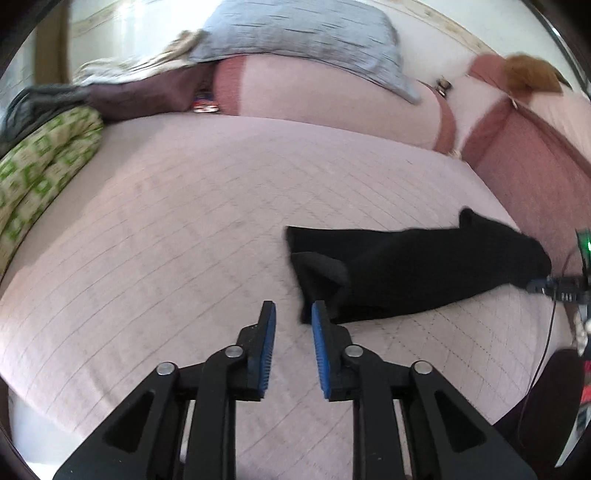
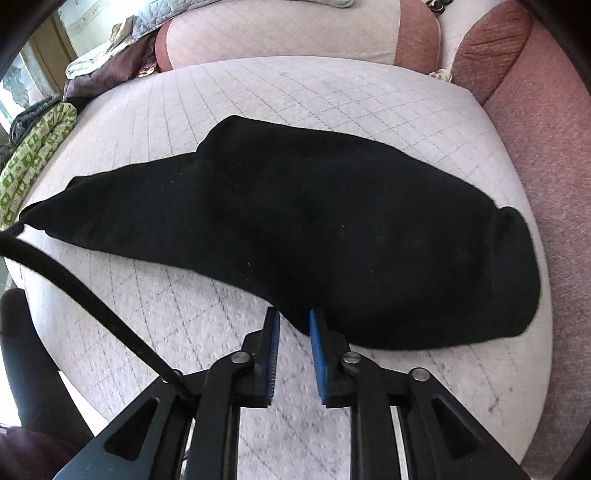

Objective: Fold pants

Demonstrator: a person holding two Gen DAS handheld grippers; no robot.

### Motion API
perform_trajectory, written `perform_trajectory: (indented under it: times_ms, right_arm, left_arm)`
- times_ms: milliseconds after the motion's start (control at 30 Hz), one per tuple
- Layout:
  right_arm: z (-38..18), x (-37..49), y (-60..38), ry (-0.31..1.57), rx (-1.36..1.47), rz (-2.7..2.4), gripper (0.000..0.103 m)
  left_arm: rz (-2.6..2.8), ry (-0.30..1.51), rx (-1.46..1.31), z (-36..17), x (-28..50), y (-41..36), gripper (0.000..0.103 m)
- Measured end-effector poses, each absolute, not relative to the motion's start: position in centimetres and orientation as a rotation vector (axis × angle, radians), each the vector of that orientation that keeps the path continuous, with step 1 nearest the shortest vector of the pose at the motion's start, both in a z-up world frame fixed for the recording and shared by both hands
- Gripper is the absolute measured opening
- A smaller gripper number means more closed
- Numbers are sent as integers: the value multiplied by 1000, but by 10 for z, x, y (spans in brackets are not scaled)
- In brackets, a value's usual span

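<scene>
We see black pants (image 2: 295, 229) lying flat on a quilted pink sofa seat (image 2: 184, 332), long axis running left to right. Our right claw (image 2: 294, 321) and left claw (image 1: 293, 314) hover at their near edge, both slightly apart, gripping nothing.

I count one pair of black pants (image 2: 295, 229) on one quilted seat cushion (image 2: 295, 85). I have two grippers: the left gripper (image 1: 293, 314) and the right gripper (image 2: 294, 319). One green-patterned cloth (image 1: 40, 173) lies at the edge, and one grey pillow (image 1: 303, 33) behind.
</scene>
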State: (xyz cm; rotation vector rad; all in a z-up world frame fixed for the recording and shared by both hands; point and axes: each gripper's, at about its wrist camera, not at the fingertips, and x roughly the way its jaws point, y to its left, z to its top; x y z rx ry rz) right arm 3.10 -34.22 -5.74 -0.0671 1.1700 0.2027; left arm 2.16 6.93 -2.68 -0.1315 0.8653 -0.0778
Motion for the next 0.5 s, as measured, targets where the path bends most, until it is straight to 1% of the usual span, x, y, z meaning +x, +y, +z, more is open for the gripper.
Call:
perform_trajectory:
  times_ms: [33, 67, 100, 133, 167, 200, 233, 333, 400, 467, 500]
  right_arm:
    - [-54, 30, -343, 1165, -78, 196, 19]
    - [-49, 26, -342, 1156, -81, 193, 22]
    - [-43, 24, -343, 1143, -73, 197, 28]
    - [-37, 22, -342, 1127, -61, 205, 31]
    - [-29, 21, -341, 1105, -46, 211, 37]
    - [-23, 23, -340, 1086, -32, 215, 41]
    - [-17, 26, -339, 1068, -13, 221, 42]
    - [-5, 45, -326, 1042, 48, 262, 42]
    - [-4, 56, -309, 1038, 59, 283, 43]
    - [-5, 63, -292, 1036, 56, 318, 43]
    - [-6, 63, -284, 1035, 67, 327, 43]
  left_arm:
    - [-66, 863, -157, -24, 20, 75, 24]
    - [-63, 861, -177, -23, 20, 81, 25]
    - [-56, 855, -206, -20, 19, 84, 26]
    - [-59, 851, -221, -18, 20, 86, 28]
    - [-65, 850, -240, -17, 23, 85, 31]
    - [-69, 855, -254, -17, 28, 86, 40]
    - [-65, 864, -268, -18, 33, 85, 48]
    - [-90, 915, -346, -29, 56, 76, 51]
    - [-117, 945, -376, -38, 70, 65, 55]
    - [-148, 980, -368, -49, 83, 54, 54]
    - [-173, 1021, -357, -57, 89, 46, 27]
